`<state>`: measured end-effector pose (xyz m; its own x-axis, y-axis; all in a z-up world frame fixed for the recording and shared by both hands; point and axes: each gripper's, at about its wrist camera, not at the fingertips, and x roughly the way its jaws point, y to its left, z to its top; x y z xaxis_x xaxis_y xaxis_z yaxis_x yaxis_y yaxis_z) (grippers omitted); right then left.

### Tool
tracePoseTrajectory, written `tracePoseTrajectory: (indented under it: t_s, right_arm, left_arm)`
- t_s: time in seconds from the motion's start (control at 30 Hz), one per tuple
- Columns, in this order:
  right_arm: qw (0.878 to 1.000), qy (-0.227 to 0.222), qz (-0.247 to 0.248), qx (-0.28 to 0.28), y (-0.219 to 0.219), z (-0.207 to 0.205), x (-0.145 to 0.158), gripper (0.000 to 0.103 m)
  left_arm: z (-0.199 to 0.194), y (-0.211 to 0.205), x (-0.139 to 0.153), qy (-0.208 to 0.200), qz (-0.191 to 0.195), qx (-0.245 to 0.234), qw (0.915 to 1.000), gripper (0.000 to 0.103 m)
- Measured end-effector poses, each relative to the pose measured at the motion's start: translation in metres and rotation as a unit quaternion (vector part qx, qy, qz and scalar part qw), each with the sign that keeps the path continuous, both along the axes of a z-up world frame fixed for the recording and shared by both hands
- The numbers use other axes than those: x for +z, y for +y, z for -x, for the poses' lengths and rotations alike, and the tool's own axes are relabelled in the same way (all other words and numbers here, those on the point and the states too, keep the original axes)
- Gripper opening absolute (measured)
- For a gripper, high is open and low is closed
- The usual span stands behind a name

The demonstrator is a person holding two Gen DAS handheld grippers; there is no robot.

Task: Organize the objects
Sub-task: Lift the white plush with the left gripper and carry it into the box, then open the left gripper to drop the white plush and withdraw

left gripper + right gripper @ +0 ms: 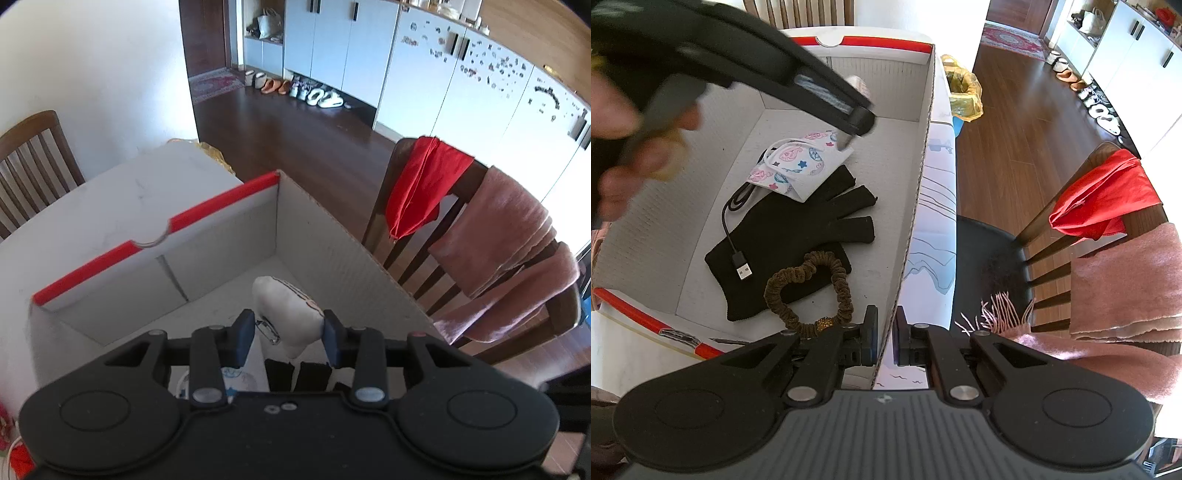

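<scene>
Left wrist view looks down into a big white cardboard box (pixel 229 236) with a red strip along its rim, sitting on a white table (pixel 122 192). Past the box there's a wooden chair (pixel 417 258) with a red cloth (pixel 424 192) and a pink scarf (pixel 509 251) draped over its back.

Inside the box, seen from the right wrist cam: a black fingerless glove (pixel 798 240) lies flat on the bottom, with a patterned face mask (pixel 798 162) overlapping its finger end. A brown scrunchie (pixel 812 291) rests on the glove's cuff end, and a black USB cable (pixel 737 229) runs across the glove from under the mask, plug end on the cuff.

The left gripper (pixel 288 338) is over the box with its 2 blue pads clamped on a small white stuffed pouch (pixel 284 310); a safety pin hangs off the pouch next to the left pad. In the right wrist view that gripper is blurry, held by a hand (pixel 631 147) above the mask.

The right gripper (pixel 884 332) has its fingers pinched together on the box's right wall, 1 finger inside and 1 outside.
</scene>
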<state>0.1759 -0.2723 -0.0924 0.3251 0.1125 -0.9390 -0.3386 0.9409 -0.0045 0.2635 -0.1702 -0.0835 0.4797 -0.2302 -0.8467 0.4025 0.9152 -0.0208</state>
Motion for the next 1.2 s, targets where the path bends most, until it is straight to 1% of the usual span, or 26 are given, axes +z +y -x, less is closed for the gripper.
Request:
tracePoseTrajectory:
  t_s: [0.3,0.53,0.6,0.73,0.8,0.9,1.2]
  right_arm:
    - [1.000,0.001,-0.004,-0.002,0.000,-0.001,-0.002,0.007]
    - [1.000,0.001,-0.008,-0.004,-0.002,-0.001,-0.002,0.007]
    - [1.000,0.001,-0.009,-0.005,-0.002,-0.001,-0.002,0.007]
    - [1.000,0.001,-0.009,-0.005,-0.004,0.000,-0.002,0.007]
    - [1.000,0.001,-0.010,-0.006,-0.004,0.000,-0.002,0.007]
    - [1.000,0.001,-0.010,-0.007,-0.004,0.000,-0.001,0.007]
    - [1.000,0.000,-0.009,-0.006,-0.005,0.001,-0.001,0.007]
  left_arm:
    - [-0.019,-0.005,-0.031,0.028,-0.035,0.009,0.9989,0.037]
    - [-0.021,-0.004,-0.042,0.043,-0.045,0.008,0.9981,0.037]
    - [-0.019,-0.004,-0.043,0.042,-0.047,0.008,0.9980,0.039]
    - [-0.017,-0.002,-0.041,0.038,-0.048,0.011,0.9981,0.043]
    - [-0.015,0.002,-0.037,0.035,-0.042,0.016,0.9984,0.049]
    - [-0.011,0.007,-0.031,0.030,-0.036,0.021,0.9987,0.053]
    - [0.007,0.021,0.001,0.004,-0.018,0.034,0.9992,0.059]
